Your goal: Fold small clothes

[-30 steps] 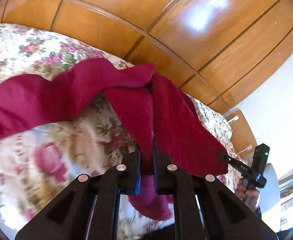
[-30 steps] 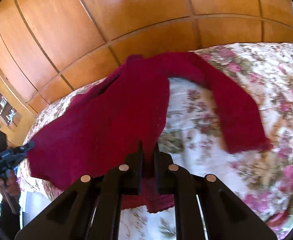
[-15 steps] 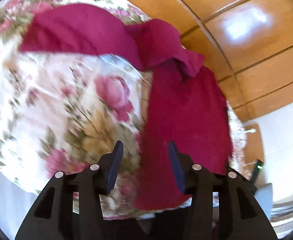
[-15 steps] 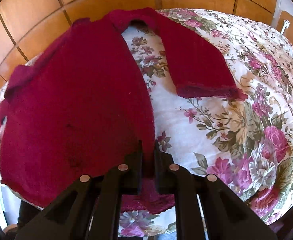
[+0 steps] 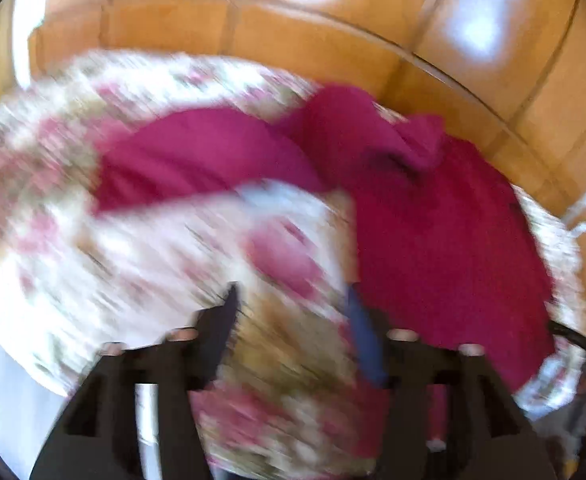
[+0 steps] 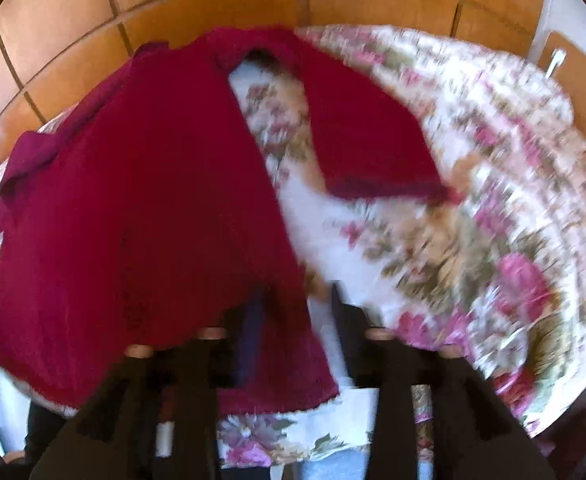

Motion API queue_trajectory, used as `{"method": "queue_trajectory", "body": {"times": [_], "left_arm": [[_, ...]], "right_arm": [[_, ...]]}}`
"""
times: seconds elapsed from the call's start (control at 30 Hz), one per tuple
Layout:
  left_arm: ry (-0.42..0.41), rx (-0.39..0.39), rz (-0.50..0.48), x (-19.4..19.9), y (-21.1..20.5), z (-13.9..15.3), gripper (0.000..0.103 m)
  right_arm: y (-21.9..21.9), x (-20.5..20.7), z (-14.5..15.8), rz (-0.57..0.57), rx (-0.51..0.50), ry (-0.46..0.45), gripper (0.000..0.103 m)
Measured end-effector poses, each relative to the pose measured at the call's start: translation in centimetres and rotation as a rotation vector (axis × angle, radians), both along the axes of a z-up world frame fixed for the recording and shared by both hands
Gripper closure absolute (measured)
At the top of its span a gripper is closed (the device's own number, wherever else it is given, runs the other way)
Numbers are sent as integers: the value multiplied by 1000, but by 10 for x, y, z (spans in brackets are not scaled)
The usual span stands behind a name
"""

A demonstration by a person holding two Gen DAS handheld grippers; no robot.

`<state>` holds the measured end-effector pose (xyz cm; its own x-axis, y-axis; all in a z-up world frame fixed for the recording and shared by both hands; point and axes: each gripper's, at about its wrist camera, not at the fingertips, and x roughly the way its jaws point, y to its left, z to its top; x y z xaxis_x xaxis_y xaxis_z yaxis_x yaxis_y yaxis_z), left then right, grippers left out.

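Released on both sides, a moment after being clenched on the hem of the red sweater point(image 6: 133, 200). Left gripper point(image 5: 292, 292): jaws opening, nothing between them but floral bedspread point(image 5: 133, 260), with the sweater's edge just beside the inner finger. Right gripper point(image 6: 297, 290): jaws opening too, a corner of the hem lying between and under them, pads no longer pressing on it. Lowered onto the bedspread since a second ago, when hanging in the air from both tongs and draped in folds. Now spread out across the bedspread, body lengthwise from the near edge toward the far edge by the wooden panelling point(image 5: 333, 40), hem at the near edge, neck at the far one. One sleeve point(image 6: 365, 140) angled out over the bedspread's flowers on the right of the body, cuff toward the near edge; the other sleeve point(image 5: 197, 152) thrown across the bedspread on the left, rather rumpled at the shoulder as far as the blur allows. Both views smeared by motion, so finer creases impossible to judge. Meaning for the task, probably: laying-out finished, folding proper not yet begun. Next, most likely, a sleeve to be taken and brought in over the body. Worth minding: the bunched shoulder near the bedspread's far edge, apt to spoil a clean fold unless smoothed first.
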<state>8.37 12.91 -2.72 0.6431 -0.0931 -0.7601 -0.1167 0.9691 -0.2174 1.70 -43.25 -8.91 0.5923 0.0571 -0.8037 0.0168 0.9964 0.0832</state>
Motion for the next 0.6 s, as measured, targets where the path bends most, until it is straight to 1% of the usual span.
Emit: {"method": "queue_trajectory", "body": {"times": [0.03, 0.07, 0.1, 0.13, 0.17, 0.23, 0.27, 0.3, 0.37, 0.43, 0.47, 0.5, 0.53, 0.57, 0.6], "left_arm": [[-14, 32, 23, 2, 9, 1, 36], [-27, 73, 38, 2, 12, 5, 36], [-33, 124, 36, 6, 15, 7, 36], [-35, 161, 23, 8, 19, 6, 36], [-38, 214, -1, 11, 22, 4, 36], [-45, 338, -72, 22, 10, -2, 36], [-44, 383, -101, 26, 6, -6, 36], [-40, 417, -125, 33, 5, -13, 36], [-21, 441, -158, 52, 2, -27, 36], [-8, 481, -182, 67, -2, -40, 36], [-9, 501, -192, 71, -3, -45, 41], [-8, 516, -206, 77, -4, -48, 62], [1, 523, -220, 82, -5, -53, 79], [5, 543, -209, 87, -4, -55, 100], [2, 563, -191, 91, -3, -54, 100]], "right_arm": [[5, -1, 9, 1, -14, -41, 51], [10, -2, 15, 12, -20, -68, 45], [16, -3, 19, 29, -19, -86, 43], [25, -3, 24, 56, -16, -103, 40], [35, -3, 26, 80, -19, -112, 40], [57, -2, 27, 130, -21, -120, 40], [71, -2, 26, 167, -11, -119, 40], [81, -1, 24, 194, -2, -115, 40], [105, -2, 17, 249, 11, -103, 40], [128, 0, 9, 292, 24, -81, 40], [137, 0, 6, 310, 32, -71, 40], [146, 1, 2, 325, 36, -63, 40], [155, 2, -2, 340, 35, -56, 40], [161, 3, -4, 348, 37, -50, 40], [167, 4, -9, 358, 43, -38, 40]]}}
